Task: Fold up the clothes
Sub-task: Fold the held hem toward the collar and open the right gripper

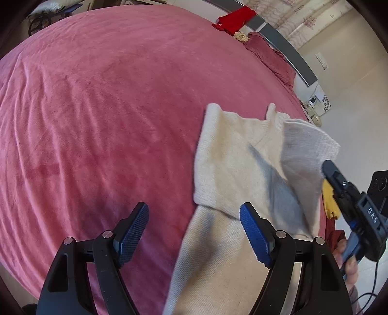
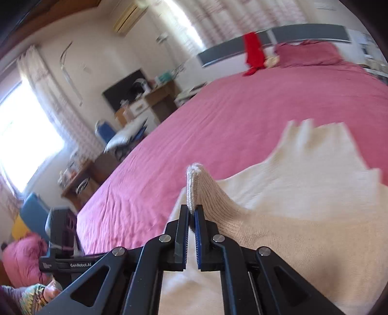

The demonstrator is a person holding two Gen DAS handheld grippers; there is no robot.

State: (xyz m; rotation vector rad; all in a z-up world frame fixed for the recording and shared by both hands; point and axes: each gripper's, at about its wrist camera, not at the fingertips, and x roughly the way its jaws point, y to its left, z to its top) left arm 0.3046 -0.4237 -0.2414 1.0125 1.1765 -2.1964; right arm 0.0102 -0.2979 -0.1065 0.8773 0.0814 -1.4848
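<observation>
Cream knit sweater (image 1: 232, 155) spread on the near right part of a pink bedspread (image 1: 101, 101), one edge lifted off the bed. Right gripper (image 2: 192, 213) pinched narrow on a raised fold of that sweater; knit poking up between the pads. Left gripper (image 1: 194, 232) spread wide, nothing between the blue pads (image 1: 132, 232), hanging over bedspread and sweater edge. No containers identifiable; desk clutter in the right wrist view too blurred to sort. Lettering "DAS" on the right gripper's body in the left wrist view; "GenRobot.AI" on the left gripper's body in the right wrist view. Red garment (image 1: 234, 18) draped at the headboard (image 1: 291, 48). Pink pillow (image 2: 308, 54) nearby.
</observation>
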